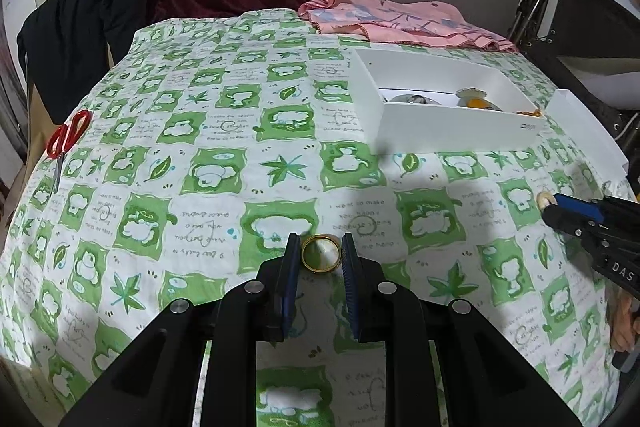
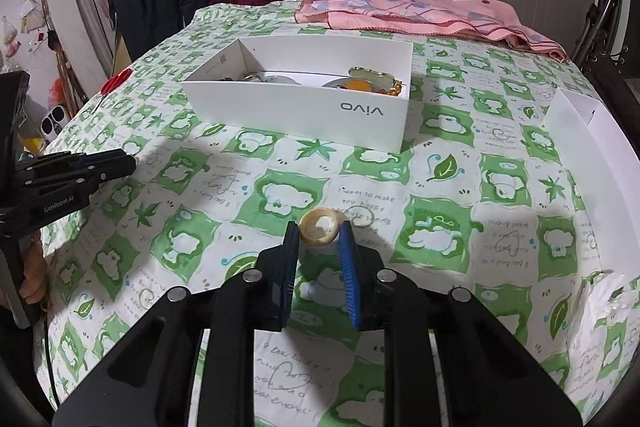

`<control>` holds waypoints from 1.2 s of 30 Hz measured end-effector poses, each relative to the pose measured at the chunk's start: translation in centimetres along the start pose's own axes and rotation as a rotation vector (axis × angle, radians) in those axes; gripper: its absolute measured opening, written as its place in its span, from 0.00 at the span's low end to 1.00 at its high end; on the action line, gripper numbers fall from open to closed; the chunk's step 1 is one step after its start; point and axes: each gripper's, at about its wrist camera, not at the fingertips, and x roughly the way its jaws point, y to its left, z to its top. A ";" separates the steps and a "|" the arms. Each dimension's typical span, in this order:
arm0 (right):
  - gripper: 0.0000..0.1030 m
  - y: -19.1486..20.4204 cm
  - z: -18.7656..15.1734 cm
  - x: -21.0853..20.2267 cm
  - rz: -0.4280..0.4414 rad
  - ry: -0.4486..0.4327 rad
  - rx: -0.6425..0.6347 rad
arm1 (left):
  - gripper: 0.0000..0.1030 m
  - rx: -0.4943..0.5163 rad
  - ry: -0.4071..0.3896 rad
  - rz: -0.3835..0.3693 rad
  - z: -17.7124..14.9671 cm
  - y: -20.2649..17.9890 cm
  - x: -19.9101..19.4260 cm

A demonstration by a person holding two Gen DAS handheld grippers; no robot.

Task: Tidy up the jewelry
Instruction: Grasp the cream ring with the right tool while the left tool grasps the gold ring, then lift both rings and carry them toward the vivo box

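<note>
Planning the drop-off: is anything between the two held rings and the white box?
Nothing visible. The gold ring in the left gripper and cream ring in the right gripper face bare cloth up to the open white box.

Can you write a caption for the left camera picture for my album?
Left tongs holding a gold ring above the green cloth.

Table under a green-and-white printed cloth

On it: red scissors at nine o'clock, white box at one, pink fabric at twelve, second white box at three, a gold ring and a cream ring nearest.
</note>
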 end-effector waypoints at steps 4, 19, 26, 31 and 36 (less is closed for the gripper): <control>0.19 0.1 -0.1 0.1 0.006 0.006 0.003 | 0.20 0.010 0.011 -0.004 -0.2 -0.2 0.2; 0.20 -0.1 -0.1 0.0 0.010 0.003 0.011 | 0.20 0.057 -0.031 0.047 -0.7 -1.6 -0.8; 0.19 -0.1 -0.3 -1.3 0.034 -0.054 0.032 | 0.20 0.005 -0.077 0.001 -1.0 -0.8 -2.5; 0.20 1.0 -0.9 -2.5 0.048 -0.094 0.002 | 0.20 0.020 -0.088 -0.022 -2.0 -1.1 -3.4; 0.20 1.6 -1.6 -3.4 0.067 -0.114 -0.005 | 0.20 0.017 -0.096 -0.047 -2.8 -1.1 -4.1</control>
